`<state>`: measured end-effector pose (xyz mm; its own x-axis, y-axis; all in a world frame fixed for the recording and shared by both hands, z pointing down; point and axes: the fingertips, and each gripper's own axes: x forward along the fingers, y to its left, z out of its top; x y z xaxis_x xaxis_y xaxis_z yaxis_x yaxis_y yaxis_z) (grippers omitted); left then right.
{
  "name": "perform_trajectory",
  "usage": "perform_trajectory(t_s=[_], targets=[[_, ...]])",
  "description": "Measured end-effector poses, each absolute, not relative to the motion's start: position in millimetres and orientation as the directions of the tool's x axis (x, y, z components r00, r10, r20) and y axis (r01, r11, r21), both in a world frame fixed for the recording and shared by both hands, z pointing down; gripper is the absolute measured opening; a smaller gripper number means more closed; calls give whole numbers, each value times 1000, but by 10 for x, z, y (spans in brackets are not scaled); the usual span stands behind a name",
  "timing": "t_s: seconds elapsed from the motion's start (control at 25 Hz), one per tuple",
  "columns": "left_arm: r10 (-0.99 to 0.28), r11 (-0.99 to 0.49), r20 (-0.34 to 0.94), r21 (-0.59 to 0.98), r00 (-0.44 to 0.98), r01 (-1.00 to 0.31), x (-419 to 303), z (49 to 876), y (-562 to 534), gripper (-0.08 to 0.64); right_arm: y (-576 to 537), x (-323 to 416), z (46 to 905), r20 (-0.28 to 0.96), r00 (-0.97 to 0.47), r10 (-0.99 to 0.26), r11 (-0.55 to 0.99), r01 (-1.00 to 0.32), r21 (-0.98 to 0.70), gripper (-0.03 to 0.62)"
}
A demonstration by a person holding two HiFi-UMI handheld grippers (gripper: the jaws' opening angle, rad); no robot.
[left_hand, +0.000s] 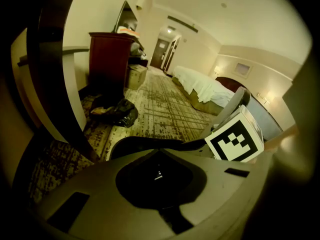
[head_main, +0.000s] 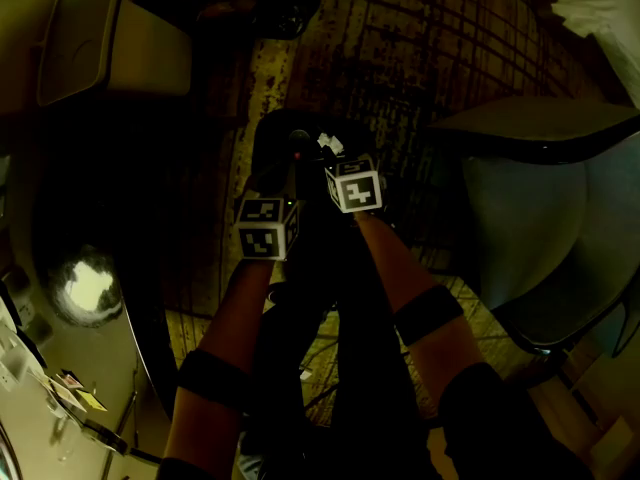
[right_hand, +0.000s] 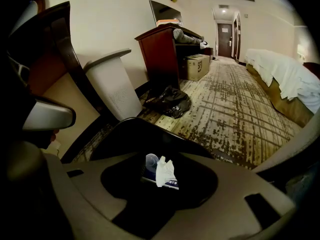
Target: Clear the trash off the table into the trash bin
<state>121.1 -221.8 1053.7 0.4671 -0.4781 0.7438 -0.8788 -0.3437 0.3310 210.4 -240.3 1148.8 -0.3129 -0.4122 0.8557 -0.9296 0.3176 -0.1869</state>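
While both grippers point steeply down over the black trash bin [head_main: 272,128], which stands on the patterned carpet [head_main: 420,58] just beyond the person's forearms, the head view shows the left gripper [head_main: 292,166] and the right gripper [head_main: 334,158] side by side and close together above its dark mouth. Seen along its own jaws, the left gripper is closed, its jaws together with nothing between them, and the bin's curved rim [left_hand: 145,143] lies just past them; the right gripper's marker cube [left_hand: 235,141] sits close at its right. The right gripper's jaws stand apart and press on nothing. Through the gap between them, down inside the bin [right_hand: 145,126], show a crumpled white tissue [right_hand: 165,171], a clear plastic cup [right_hand: 151,160] just left of it and a dark blue packet [right_hand: 171,184] under the tissue; whether they rest on the bottom cannot be told in the dark. Farther off on the carpet lies a black garbage bag [right_hand: 170,103], near the foot of a dark wooden cabinet [right_hand: 160,54], with a cardboard box [right_hand: 196,66] beyond it and a bed [right_hand: 280,79] at the far right. A grey chair [head_main: 530,228] stands to the right of the bin, and the table's pale edge [head_main: 100,368] shows at the near left
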Motion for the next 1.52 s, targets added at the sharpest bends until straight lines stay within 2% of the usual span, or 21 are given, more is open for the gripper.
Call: perform_trajectory(t_s=[0.28, 0.56, 0.76, 0.88, 1.2, 1.4, 1.52], targets=[[-450, -353, 753, 344, 480, -870, 1239, 10462, -2122, 3, -2348, 2154, 11367, 860, -310, -405, 340, -924, -173, 199], [-469, -339, 744, 346, 476, -875, 1257, 9592, -2041, 3, -2170, 2223, 10463, 857, -329, -396, 359, -915, -185, 186], [-511, -331, 729, 323, 456, -887, 1207, 8592, -1947, 3, -2119, 2213, 9376, 813, -376, -445, 402, -895, -194, 42], [-564, -316, 696, 315, 444, -895, 1159, 7899, -1951, 3, -2228, 2118, 8590, 771, -405, -492, 436, -881, -184, 2], [-709, -217, 607, 297, 360, -930, 597, 6383, -1797, 3, -2392, 1486, 6997, 686, -511, -518, 577, -801, -161, 1], [-804, -81, 558, 241, 206, -967, -160, 5904, -1594, 3, -2393, 734, 6292, 617, -627, -475, 710, -688, -153, 0], [-829, 26, 549, 220, 102, -975, -642, 5694, -1325, 3, -2225, 173, 5981, 586, -702, -404, 790, -591, -164, 0]])
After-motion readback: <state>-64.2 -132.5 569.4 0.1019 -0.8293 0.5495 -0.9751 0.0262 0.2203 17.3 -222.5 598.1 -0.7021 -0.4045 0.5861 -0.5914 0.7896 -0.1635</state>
